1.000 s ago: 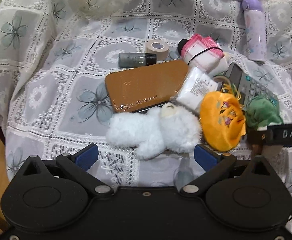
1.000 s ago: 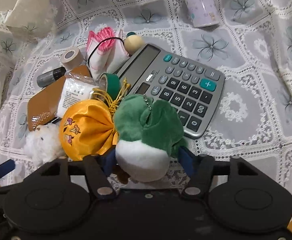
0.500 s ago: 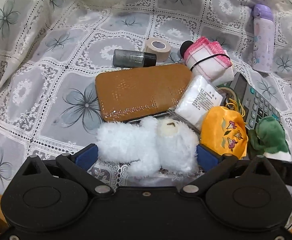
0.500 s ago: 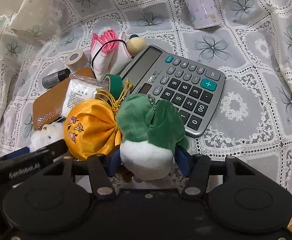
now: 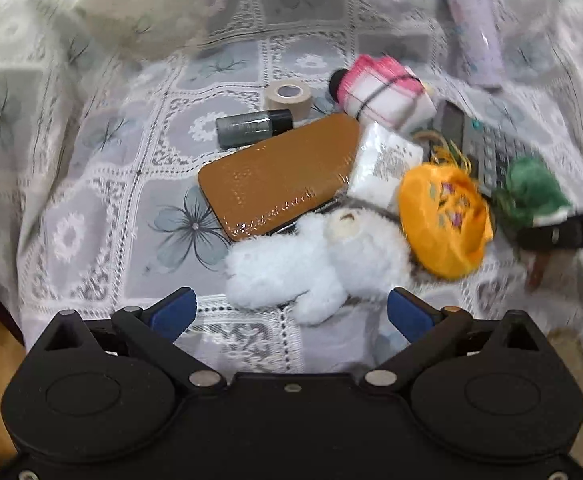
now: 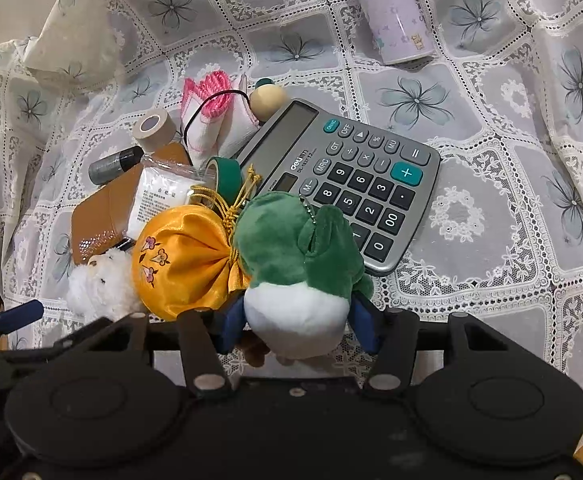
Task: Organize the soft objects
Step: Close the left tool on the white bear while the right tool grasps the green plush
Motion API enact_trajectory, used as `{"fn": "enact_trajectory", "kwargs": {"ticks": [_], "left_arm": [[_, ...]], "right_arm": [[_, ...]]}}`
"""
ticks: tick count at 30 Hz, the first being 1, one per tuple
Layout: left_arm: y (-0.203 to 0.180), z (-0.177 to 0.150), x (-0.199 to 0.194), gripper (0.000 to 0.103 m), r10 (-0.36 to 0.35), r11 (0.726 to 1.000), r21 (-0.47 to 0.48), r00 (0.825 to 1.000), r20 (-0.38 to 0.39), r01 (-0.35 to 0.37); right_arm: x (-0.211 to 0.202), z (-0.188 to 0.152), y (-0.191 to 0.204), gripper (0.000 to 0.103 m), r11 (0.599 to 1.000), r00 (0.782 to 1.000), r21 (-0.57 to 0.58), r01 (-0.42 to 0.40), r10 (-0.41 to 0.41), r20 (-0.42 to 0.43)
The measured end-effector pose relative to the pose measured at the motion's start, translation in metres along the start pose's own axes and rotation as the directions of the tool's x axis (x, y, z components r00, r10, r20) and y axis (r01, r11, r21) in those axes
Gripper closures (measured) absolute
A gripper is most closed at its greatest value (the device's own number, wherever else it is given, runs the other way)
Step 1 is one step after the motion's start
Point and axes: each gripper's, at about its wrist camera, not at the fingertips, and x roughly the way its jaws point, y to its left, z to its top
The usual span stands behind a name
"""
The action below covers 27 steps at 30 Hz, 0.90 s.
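Right gripper (image 6: pixel 297 326) clamps green plush (image 6: pixel 295 264); left gripper (image 5: pixel 291 310) spread (white bear (image 5: pixel 319 260) just ahead).

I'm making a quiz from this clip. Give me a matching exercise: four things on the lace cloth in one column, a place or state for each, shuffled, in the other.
Things:
1. green plush
2. white bear
3. calculator
4. purple bottle

Places or states:
A. lying apart at the far side
B. gripped in the right claw
C. partly under the green plush
D. just ahead of the open left claw

Pairs: 1-B, 2-D, 3-C, 4-A
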Motion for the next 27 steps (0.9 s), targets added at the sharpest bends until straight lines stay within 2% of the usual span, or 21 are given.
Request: {"fn": "enact_trajectory", "kwargs": {"ticks": [5, 9, 13, 18, 20, 25, 27], "left_arm": [[-0.011, 0.004, 0.000, 0.005, 0.018, 0.990, 0.139, 0.999, 0.048, -0.025], [-0.023, 0.011, 0.014, 0.007, -0.017, 0.971, 0.238, 0.998, 0.052, 0.004], [-0.036, 0.012, 0.027, 0.021, -0.024, 0.944, 0.330, 0.999, 0.042, 0.009], [-0.034, 0.017, 0.034, 0.034, -0.079, 0.953, 0.293, 0.997, -0.001, 0.075], [-0.031, 0.018, 0.033, 0.046, -0.092, 0.960, 0.264, 0.996, -0.009, 0.091], [-0.027, 0.013, 0.025, 0.051, -0.096, 0.976, 0.196, 0.995, -0.015, 0.097], [-0.025, 0.011, 0.022, 0.052, -0.091, 0.982, 0.165, 0.996, -0.017, 0.092]], "right_arm": [[0.000, -0.001, -0.001, 0.048, 1.000, 1.000, 0.006, -0.004, 0.004, -0.002], [-0.001, -0.002, -0.001, 0.048, 1.000, 1.000, 0.007, -0.008, 0.008, -0.004], [-0.003, -0.001, -0.001, 0.048, 1.000, 1.000, 0.011, -0.014, 0.014, -0.001], [-0.004, 0.001, -0.003, 0.048, 1.000, 1.000, 0.020, -0.020, 0.020, 0.000], [-0.004, 0.001, -0.004, 0.048, 1.000, 1.000, 0.023, -0.021, 0.021, 0.001], [-0.005, 0.000, -0.004, 0.048, 0.999, 1.000, 0.026, -0.020, 0.020, 0.001], [-0.008, -0.001, -0.003, 0.052, 0.999, 1.000, 0.027, -0.021, 0.021, 0.004]]}}
